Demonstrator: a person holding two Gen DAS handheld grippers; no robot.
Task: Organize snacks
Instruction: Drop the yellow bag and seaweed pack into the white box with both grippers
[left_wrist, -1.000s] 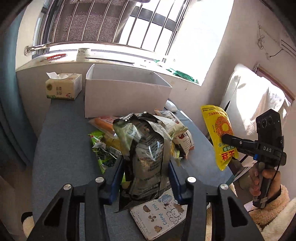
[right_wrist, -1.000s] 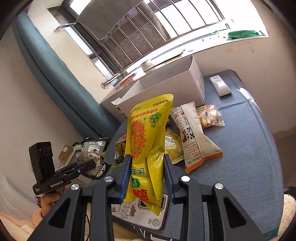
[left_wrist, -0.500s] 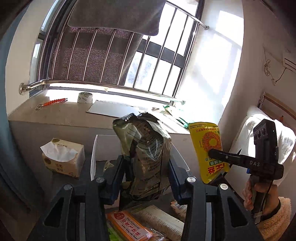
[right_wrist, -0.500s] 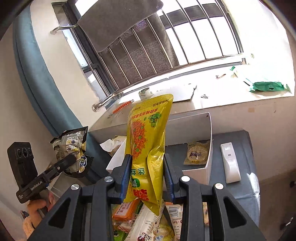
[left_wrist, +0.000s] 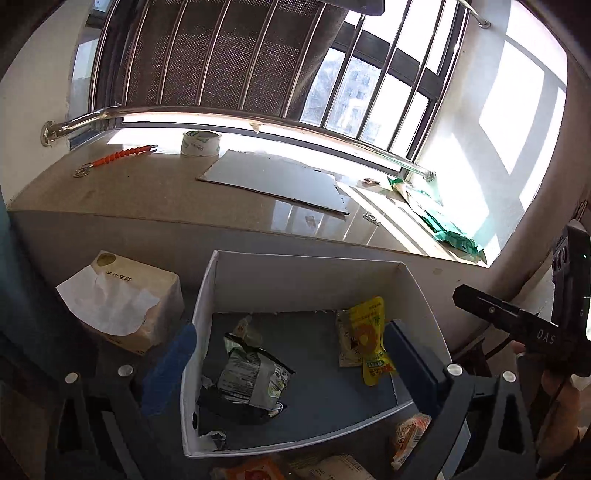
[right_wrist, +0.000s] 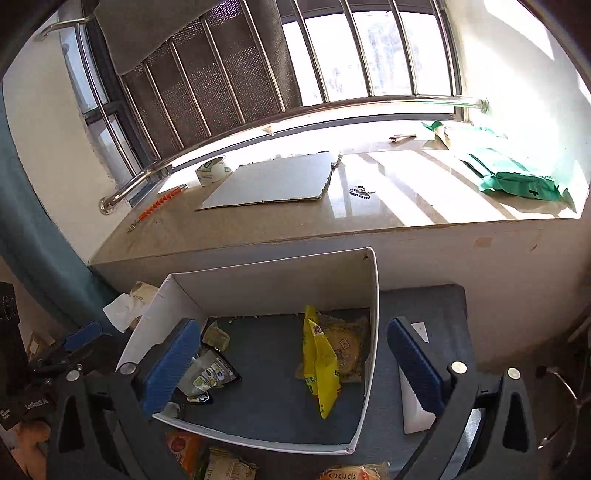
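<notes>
Over the white box (left_wrist: 306, 275) at the table's window edge, left gripper (left_wrist: 291, 354) and right gripper (right_wrist: 291, 354) gape wide and empty, the silver bag (left_wrist: 251, 380) and yellow bag (right_wrist: 319, 363) clamped a second ago now dropped inside, while more snacks (right_wrist: 207, 461) wait at the box's near side.

A tissue box (left_wrist: 125, 302) stands at the left, white tissue poking from its top. On the far windowsill (left_wrist: 147, 195) lie a roll of tape (left_wrist: 200, 143), an orange-handled tool (left_wrist: 122, 152) left of it, a flat grey board (left_wrist: 273, 181) and a crumpled green bag (right_wrist: 517, 177) at the right. A white remote (right_wrist: 413, 398) lies on the blue table (right_wrist: 424, 306).
</notes>
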